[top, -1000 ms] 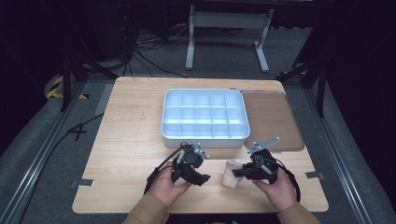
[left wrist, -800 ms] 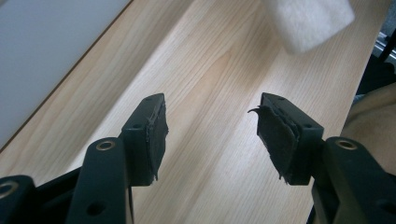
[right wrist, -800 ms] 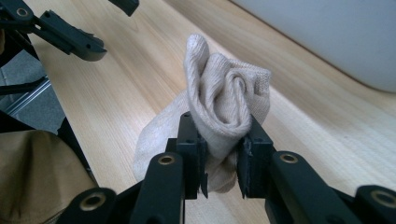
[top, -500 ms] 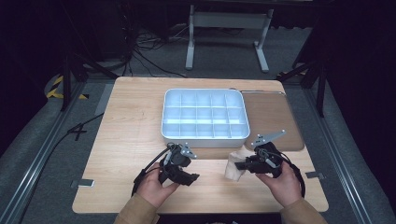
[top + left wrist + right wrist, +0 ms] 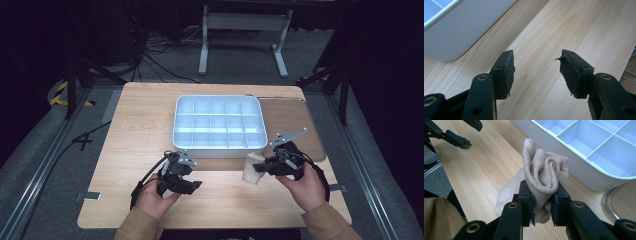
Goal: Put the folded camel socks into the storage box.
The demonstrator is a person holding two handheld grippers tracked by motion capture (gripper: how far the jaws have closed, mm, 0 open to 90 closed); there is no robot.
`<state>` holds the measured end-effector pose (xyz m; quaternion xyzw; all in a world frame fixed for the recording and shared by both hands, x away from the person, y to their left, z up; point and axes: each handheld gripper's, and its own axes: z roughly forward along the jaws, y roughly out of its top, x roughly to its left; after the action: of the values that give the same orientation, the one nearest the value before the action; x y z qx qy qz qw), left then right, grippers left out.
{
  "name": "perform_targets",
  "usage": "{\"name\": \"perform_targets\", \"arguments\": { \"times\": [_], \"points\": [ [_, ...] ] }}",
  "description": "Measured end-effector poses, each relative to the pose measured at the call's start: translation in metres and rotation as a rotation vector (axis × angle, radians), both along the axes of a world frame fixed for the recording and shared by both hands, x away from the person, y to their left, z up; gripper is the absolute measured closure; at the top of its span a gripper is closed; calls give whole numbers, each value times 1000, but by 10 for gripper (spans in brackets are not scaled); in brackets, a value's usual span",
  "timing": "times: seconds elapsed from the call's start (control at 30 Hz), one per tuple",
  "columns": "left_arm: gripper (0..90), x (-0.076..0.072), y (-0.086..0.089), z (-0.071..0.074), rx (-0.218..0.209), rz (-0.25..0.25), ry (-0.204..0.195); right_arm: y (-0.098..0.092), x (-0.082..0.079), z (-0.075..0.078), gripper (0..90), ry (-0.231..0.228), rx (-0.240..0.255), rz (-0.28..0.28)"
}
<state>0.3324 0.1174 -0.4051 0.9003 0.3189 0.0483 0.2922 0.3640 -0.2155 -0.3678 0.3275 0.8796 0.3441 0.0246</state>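
A rolled beige sock is pinched between the pads of my right gripper, which is shut on it. In the high view the sock hangs just above the wooden table, in front of the tray's right corner, with my right gripper on its right side. My left gripper sits further left near the front edge, apart from the sock. Its jaws stand open and have just been closing a little, with only bare wood between them. From the right gripper view, the left gripper appears at the top left.
A white tray divided into several empty compartments stands mid-table, just beyond both grippers; its wall is close on the left gripper's left. A brown mat lies to the tray's right. The table's front edge is near the person's hands.
The left gripper has drawn back to the left, away from the sock. The right gripper has lifted the sock a little off the table.
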Motion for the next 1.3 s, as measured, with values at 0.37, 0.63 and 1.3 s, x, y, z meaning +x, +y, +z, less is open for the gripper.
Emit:
{"name": "perform_targets", "arguments": {
  "times": [0.37, 0.63, 1.3],
  "points": [
    [452, 3, 12, 0, -2, 39, -5, -1, 16, 10, 735, -15, -25, -4],
    [450, 3, 17, 0, -14, 52, 1, -3, 35, 16, 734, -13, -47, -4],
    [454, 4, 21, -4, -33, 81, 26, -3, 82, 35, 732, 5, -90, -31]
  ]
}}
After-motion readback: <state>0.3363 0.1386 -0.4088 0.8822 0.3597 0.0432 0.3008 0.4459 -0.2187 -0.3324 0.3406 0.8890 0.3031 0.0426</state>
